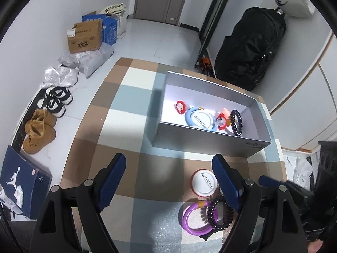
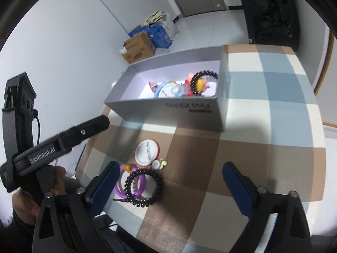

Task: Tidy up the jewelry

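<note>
Two wrist views over the checked tabletop (image 1: 134, 97). My left tool (image 1: 168, 181) hangs with its blue pads spread wide and nothing between them, above bare cloth. My right tool (image 2: 170, 187) is likewise spread and pinches nothing.

The open grey box (image 1: 202, 135) stands on the far part of the tabletop. It contains a red beaded ring (image 1: 180, 107), a blue ring (image 1: 190, 116), a white pin badge (image 1: 202, 120), a red-and-orange piece (image 1: 221, 118) and a dark beaded bracelet (image 1: 236, 122).

Still outside the box, near my tools, lie a second white pin badge (image 2: 147, 152) with a red rim, a small white-and-yellow charm (image 2: 159, 164) just beside it, a purple ring (image 2: 138, 186), and a dark coil bracelet (image 2: 144, 189) lying across the purple ring.

My left hand (image 2: 27, 206) grips the left tool's handle, seen in the right wrist view.
</note>
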